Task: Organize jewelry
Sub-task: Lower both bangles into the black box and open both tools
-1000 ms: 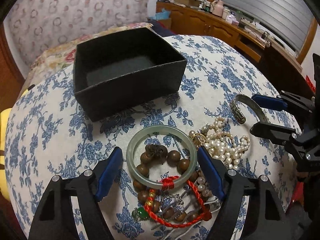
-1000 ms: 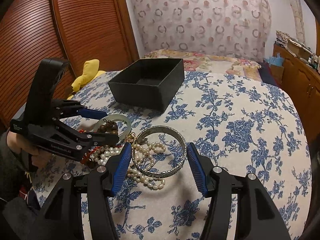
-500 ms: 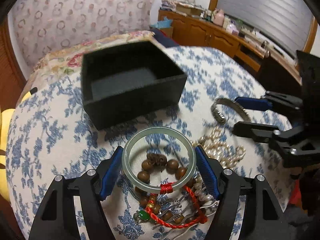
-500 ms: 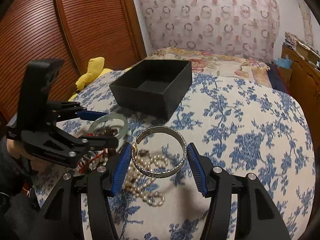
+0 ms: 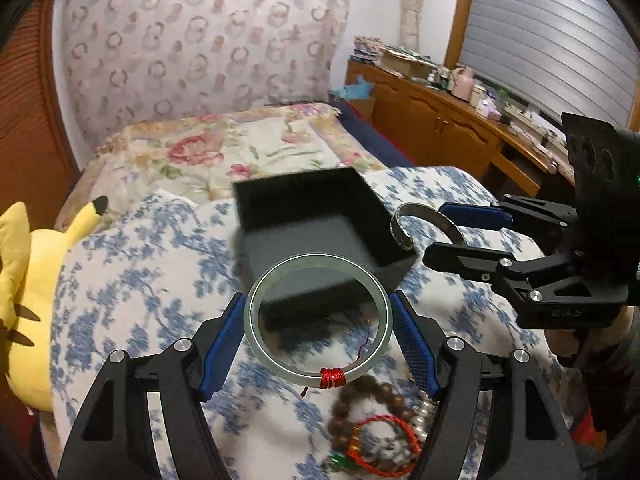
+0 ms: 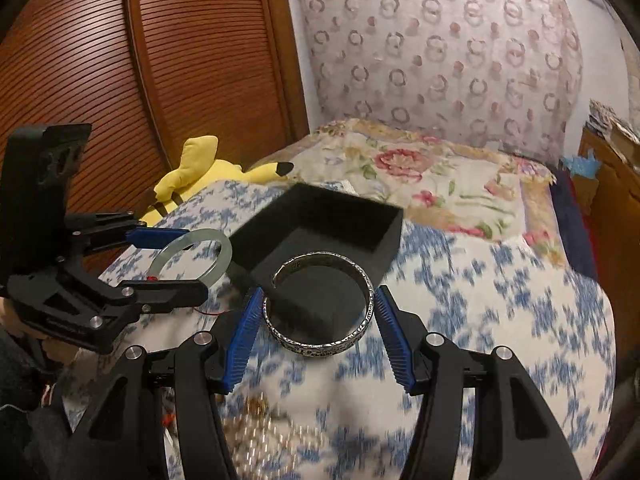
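My left gripper (image 5: 318, 330) is shut on a pale green jade bangle (image 5: 256, 328) with a red thread wrap, held in the air in front of the open black box (image 5: 320, 236). My right gripper (image 6: 318, 320) is shut on an engraved silver cuff bangle (image 6: 320, 346), held in the air just before the same black box (image 6: 320, 224). Each gripper shows in the other's view: the left one (image 6: 176, 260) with its jade bangle (image 6: 224, 256), the right one (image 5: 452, 232) with its silver cuff (image 5: 402, 228). A wooden bead bracelet with red cord (image 5: 372, 428) lies below on the cloth.
The jewelry and box rest on a blue floral cloth (image 5: 132, 300). A blurred pearl strand (image 6: 260, 440) lies near the front edge. A yellow plush toy (image 5: 24, 288) sits at the left. A bed with a floral quilt (image 6: 432, 176) lies behind, wooden cabinets (image 5: 440, 128) at right.
Both grippers have risen and moved forward toward the black box, each carrying its bangle off the cloth. The bead bracelet and pearls stay behind on the cloth.
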`<state>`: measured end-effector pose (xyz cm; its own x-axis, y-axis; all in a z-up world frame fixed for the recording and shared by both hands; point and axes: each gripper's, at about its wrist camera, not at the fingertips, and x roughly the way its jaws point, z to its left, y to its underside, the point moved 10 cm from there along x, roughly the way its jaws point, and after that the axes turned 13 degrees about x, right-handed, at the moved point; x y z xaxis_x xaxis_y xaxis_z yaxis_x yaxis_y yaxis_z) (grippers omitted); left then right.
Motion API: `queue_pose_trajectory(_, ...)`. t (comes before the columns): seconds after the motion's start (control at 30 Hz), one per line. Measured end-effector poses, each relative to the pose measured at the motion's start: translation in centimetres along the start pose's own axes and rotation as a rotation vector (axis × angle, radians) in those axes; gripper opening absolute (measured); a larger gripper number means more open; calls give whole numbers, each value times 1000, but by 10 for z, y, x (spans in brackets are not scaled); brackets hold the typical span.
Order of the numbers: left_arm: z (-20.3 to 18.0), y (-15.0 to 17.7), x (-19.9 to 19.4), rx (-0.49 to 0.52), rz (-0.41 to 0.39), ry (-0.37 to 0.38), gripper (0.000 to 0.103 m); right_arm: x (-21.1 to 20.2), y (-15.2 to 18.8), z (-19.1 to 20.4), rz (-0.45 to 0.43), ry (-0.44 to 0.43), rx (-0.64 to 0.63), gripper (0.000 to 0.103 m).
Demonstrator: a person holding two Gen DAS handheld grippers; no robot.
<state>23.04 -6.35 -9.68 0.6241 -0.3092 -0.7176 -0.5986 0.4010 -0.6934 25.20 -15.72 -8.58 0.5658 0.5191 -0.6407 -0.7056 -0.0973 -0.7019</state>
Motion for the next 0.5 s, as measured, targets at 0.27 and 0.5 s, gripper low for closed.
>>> queue_pose_trajectory(0.27,32,-10,6,-49,-4,-36,69,40,-14,0,31,-7,-14,60)
queue_pose_trajectory(0.5,41,-17,15,-54,-1,-42,69,48,-14,-1,34,-25,-10,60)
